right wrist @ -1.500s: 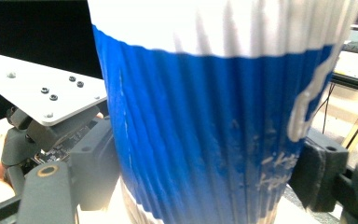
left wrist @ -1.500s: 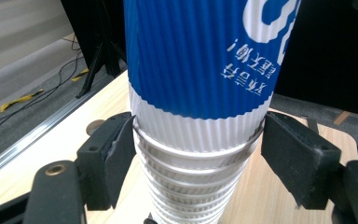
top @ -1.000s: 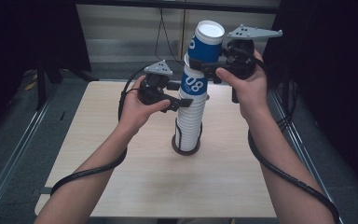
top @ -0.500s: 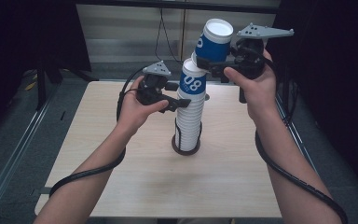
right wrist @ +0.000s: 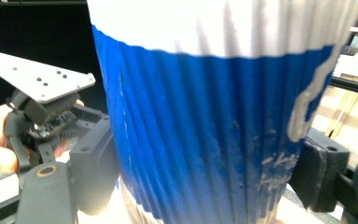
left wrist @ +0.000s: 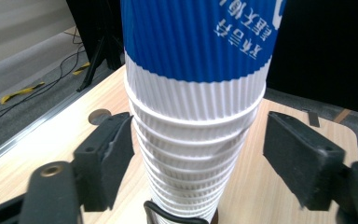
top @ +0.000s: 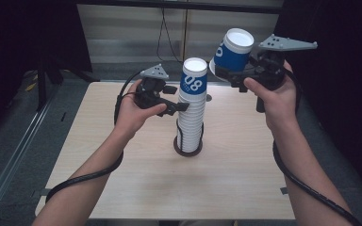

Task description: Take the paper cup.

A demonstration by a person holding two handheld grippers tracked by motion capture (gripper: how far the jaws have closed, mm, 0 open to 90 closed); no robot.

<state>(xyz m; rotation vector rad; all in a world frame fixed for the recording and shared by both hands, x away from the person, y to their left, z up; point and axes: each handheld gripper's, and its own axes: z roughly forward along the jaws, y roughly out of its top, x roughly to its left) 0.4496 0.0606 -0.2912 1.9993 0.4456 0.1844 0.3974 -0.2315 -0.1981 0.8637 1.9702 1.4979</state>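
High view: right gripper (top: 231, 75) clamped blue cup (top: 233, 51), tilted, up-right of upright stack (top: 191, 110); left gripper (top: 181, 107) open, jaws straddling stack.

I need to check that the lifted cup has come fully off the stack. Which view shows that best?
The high view: the lifted cup, held in the right tongs, hangs clear of the stack, up and to its right. The right gripper view shows the cup's blue ribbed wall close up, between the jaws. The left gripper view shows the stack between open jaws.
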